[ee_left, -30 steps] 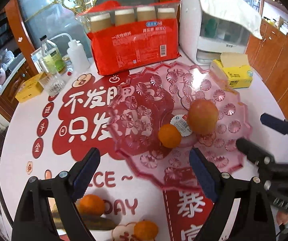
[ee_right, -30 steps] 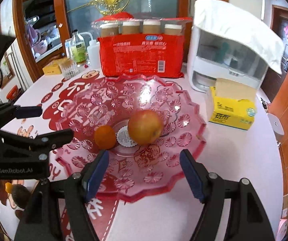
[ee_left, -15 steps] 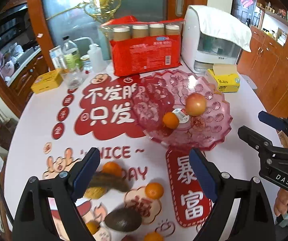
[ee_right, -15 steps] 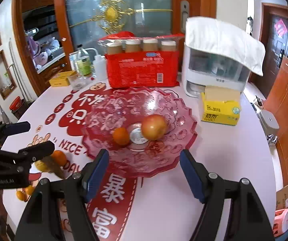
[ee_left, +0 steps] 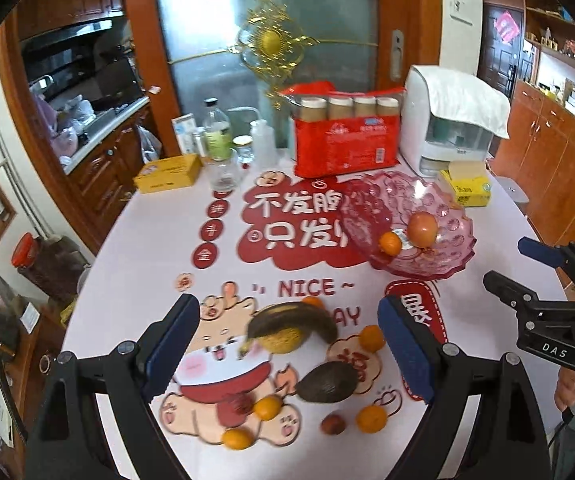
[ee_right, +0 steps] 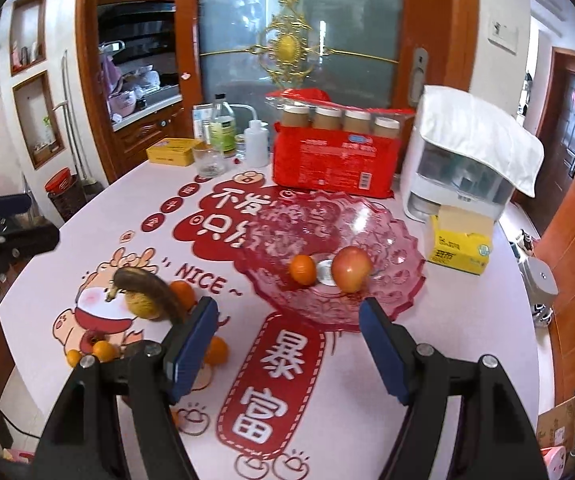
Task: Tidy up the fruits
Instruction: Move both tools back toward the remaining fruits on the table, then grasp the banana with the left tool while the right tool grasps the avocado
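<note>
Nearest, the left hand-held gripper (ee_left: 289, 352) and right hand-held gripper (ee_right: 289, 336) both gape wide, empty. Beyond, a blackened banana (ee_left: 291, 322), dark avocado (ee_left: 326, 382) and small oranges (ee_left: 371, 419) lie loose on the white printed desk (ee_left: 147, 248). Farther right, the pink glass fruit bowl (ee_right: 391, 276) holds a red apple (ee_right: 351, 269) and one orange (ee_right: 302, 269).

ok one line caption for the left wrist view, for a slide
Open left gripper above a banana, avocado and small oranges; pink bowl holds an apple.
</note>
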Available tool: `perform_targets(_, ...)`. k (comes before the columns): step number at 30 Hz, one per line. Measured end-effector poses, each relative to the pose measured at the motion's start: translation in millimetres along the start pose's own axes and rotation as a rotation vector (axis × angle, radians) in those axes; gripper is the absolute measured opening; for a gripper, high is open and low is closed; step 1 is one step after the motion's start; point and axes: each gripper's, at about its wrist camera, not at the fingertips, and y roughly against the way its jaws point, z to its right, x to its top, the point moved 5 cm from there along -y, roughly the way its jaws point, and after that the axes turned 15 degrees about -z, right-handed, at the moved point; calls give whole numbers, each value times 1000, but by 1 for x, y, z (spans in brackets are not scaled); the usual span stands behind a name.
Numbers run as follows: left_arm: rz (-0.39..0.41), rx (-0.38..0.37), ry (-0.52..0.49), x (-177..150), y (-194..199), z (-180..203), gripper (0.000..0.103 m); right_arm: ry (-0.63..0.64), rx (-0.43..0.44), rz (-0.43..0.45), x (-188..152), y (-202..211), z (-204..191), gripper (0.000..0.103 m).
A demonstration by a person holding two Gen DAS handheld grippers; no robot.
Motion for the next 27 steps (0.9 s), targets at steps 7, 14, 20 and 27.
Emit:
perform_targets(7, 56, 8, -23, -15, 25, -42, 93, -16, 6, -26, 3, 9, -43, 73)
perform_targets(14, 78, -9, -111, -32, 25, -90, 93, -101, -31, -26, 10, 17, -89, 74)
perform_targets(20, 51, -71, -154, -45, -3, -127, 93, -197, -79, -57, -5, 12, -114, 73)
perform_targets(27, -65, -151, -146, -56, -63, -151, 93, -258, -149, -105, -25, -3, -132, 73)
